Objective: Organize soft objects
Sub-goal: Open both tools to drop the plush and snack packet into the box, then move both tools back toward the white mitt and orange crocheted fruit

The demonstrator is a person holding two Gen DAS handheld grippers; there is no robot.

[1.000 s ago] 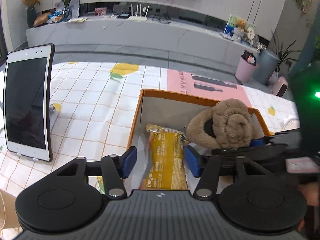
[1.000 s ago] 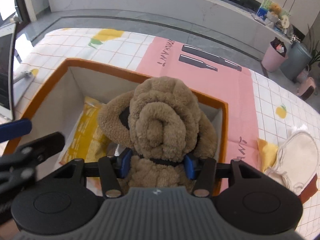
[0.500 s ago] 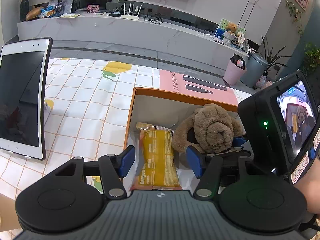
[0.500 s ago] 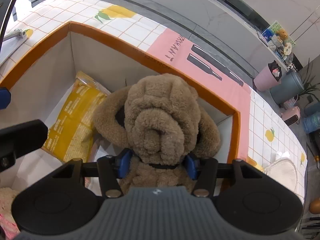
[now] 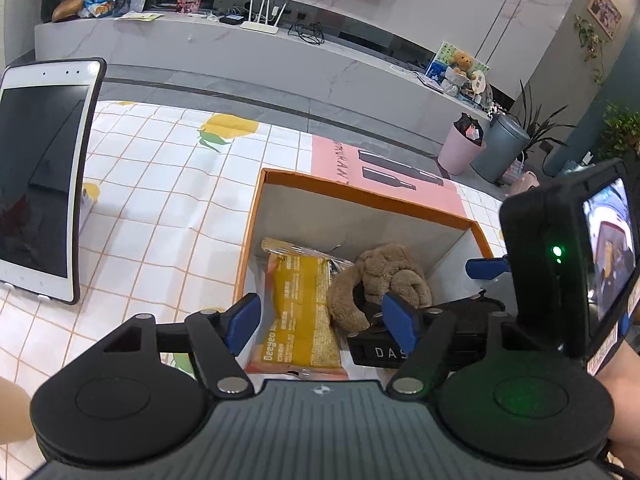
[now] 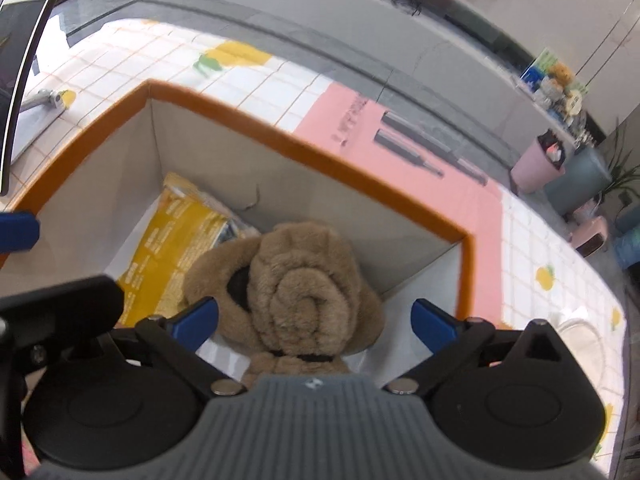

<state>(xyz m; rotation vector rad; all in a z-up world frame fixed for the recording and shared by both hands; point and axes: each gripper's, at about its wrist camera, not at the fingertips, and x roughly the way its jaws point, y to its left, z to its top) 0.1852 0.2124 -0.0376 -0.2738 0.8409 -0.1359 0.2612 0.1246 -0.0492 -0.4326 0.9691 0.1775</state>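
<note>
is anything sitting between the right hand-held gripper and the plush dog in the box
Nothing visible. The right hand-held gripper has just been opening, and its blue fingers stand apart on either side of the plush dog, clear of it. The yellow snack bag lies beside the dog in the orange-rimmed box.

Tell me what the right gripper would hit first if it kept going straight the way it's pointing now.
Most likely the brown plush dog. It sits in the orange-rimmed box, directly ahead between the right gripper's open fingers, which have just spread apart and no longer press it. Depth is hard to judge.
</note>
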